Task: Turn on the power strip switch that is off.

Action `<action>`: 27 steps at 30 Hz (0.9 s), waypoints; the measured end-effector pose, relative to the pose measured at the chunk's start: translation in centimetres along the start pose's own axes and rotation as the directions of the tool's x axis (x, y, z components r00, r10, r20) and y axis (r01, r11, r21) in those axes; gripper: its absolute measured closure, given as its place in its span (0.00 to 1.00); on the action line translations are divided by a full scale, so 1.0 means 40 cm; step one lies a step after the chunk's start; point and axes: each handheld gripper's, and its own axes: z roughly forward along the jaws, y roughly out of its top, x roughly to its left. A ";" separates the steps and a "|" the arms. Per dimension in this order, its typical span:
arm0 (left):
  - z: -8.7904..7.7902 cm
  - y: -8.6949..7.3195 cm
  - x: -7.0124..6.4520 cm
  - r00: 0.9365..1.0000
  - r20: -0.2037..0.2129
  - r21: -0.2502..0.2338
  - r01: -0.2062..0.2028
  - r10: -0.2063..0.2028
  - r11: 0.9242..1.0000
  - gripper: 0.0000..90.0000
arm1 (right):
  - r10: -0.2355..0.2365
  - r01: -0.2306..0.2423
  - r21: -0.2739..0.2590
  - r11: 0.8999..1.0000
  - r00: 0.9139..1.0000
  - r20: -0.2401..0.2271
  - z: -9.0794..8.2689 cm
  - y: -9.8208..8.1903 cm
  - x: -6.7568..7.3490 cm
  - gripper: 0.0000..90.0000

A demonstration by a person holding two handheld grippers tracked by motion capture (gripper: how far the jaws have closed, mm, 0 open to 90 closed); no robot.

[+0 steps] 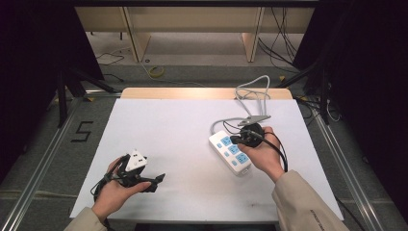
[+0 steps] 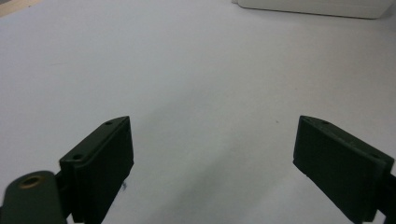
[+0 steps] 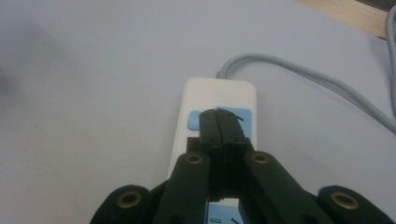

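Over power strip point(image 1: 230, 152): right tongs point(image 1: 235, 140) together | left tongs point(image 1: 161, 178) apart | grey cord point(image 1: 250, 94) behind

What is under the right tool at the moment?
The white power strip lies under the right tool, whose jaws are shut over a blue socket. The tool covers the sockets nearer the hand, so contact with the strip cannot be told.

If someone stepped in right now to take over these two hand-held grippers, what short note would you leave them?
Right gripper: jaws shut, nothing between them, tips over the white power strip by its far blue socket.
Left gripper: open, holding nothing, low over the bare white table at the near left.
Power strip: flat on the table, right of centre; its grey cable runs to the far edge.
Done: nothing plugged in.
Left: whatever the right gripper does at the strip.
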 end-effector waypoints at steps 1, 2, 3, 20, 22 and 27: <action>0.000 0.000 0.000 1.000 0.000 0.001 -0.003 0.003 1.000 0.13 | -0.001 0.001 0.004 1.000 1.000 -0.002 0.002 0.002 0.000 1.00; 0.000 0.000 0.000 1.000 0.000 0.000 -0.003 0.003 1.000 0.13 | -0.001 0.001 0.005 1.000 1.000 -0.002 0.004 0.003 0.000 1.00; 0.000 0.000 0.000 1.000 0.001 0.001 -0.003 0.003 1.000 0.13 | -0.002 0.002 0.005 1.000 1.000 -0.004 0.006 0.005 0.000 1.00; 0.000 0.000 0.000 1.000 0.001 0.001 -0.002 0.002 1.000 0.13 | -0.011 0.011 0.022 1.000 1.000 -0.012 0.029 0.023 0.003 1.00; 0.000 0.000 0.000 1.000 0.002 0.001 -0.002 0.002 1.000 0.13 | -0.012 0.012 0.022 1.000 1.000 -0.013 0.032 0.026 0.004 1.00; -0.001 0.000 0.000 1.000 0.002 0.002 -0.002 0.002 1.000 0.13 | -0.012 0.013 0.032 0.999 1.000 -0.015 0.043 0.029 0.003 1.00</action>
